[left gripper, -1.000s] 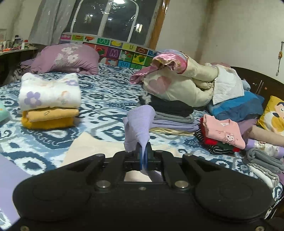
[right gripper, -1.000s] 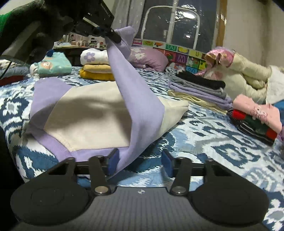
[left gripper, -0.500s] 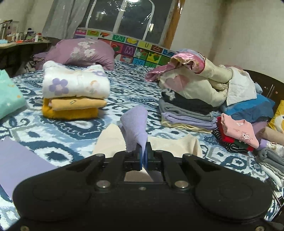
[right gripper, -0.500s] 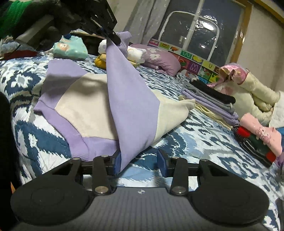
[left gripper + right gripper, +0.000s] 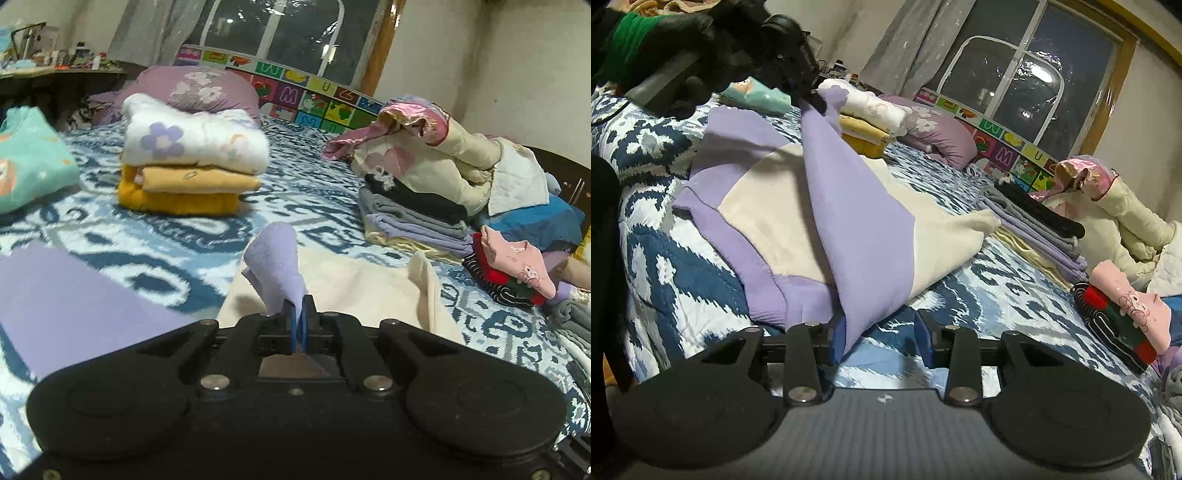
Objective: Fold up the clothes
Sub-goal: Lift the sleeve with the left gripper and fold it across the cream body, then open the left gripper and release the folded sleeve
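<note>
Sleeve [image 5: 849, 229] runs taut from your left gripper [image 5: 809, 98], clamped on its cuff, down to your right gripper [image 5: 881, 338], whose jaws are spread.

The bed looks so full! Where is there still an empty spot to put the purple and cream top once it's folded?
Bare bedspread shows between the yellow and white stack and the grey and black stack. Another free patch lies between the purple and cream top and the pink and striped pile. The far side, with the heaped cream bundle, is crowded.

Two hand-held grippers [image 5: 879, 334] [image 5: 299, 319], one sweatshirt [image 5: 849, 236]
</note>
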### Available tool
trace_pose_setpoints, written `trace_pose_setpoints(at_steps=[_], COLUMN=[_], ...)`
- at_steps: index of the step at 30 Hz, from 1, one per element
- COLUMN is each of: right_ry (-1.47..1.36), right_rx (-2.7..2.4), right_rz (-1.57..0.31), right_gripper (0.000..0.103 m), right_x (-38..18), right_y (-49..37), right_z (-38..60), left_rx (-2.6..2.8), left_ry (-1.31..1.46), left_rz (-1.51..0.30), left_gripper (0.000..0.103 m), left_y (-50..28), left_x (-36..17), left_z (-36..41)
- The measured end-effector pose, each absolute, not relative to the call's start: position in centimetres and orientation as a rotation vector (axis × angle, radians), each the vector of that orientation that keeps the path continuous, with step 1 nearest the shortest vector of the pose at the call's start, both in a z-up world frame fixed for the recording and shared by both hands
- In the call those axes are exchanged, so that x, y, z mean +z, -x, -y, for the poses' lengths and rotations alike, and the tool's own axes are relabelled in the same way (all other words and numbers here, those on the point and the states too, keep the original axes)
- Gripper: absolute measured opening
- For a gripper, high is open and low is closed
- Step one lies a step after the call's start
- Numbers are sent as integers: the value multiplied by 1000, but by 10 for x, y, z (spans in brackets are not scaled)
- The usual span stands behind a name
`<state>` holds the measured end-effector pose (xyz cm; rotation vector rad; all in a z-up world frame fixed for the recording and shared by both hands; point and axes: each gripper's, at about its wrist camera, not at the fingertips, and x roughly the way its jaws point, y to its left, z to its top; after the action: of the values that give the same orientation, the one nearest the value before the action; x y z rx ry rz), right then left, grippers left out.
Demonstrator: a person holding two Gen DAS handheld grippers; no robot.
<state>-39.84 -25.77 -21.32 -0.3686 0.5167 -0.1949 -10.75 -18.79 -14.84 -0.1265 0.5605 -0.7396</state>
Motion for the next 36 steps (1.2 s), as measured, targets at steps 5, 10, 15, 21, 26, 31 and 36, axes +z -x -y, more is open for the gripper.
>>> trace_pose_setpoints(at_steps=[5, 10, 15, 21, 26, 31, 36], right_ry=[400, 460, 483, 506, 454, 260, 169], right_rx=[-182, -165, -147, -116, -37, -27, -62], right_rz=[-521, -526, -532, -549, -549, -475, -430], right_gripper=[36, 29, 26, 25, 26, 28, 28], right_x=[-215, -218, -218, -215, -199, -182, -183], right_y=[399, 401, 403, 410, 432, 429, 388], right_z=[254, 247, 245, 241, 243, 262, 280], left_rx=[-711, -661, -663, -628, -568, -582, -755], left_ry=[129, 76, 82, 24, 45, 28, -71], left_rz=[-592, -628, -627, -652, -654, -573, -557], left_gripper=[2, 2, 2, 19, 37, 37, 37], left_y=[104, 103, 104, 103, 103, 116, 119], left_x=[-167, -180, -185, -189, -184, -152, -125], left_z=[180, 183, 181, 184, 160, 162, 236])
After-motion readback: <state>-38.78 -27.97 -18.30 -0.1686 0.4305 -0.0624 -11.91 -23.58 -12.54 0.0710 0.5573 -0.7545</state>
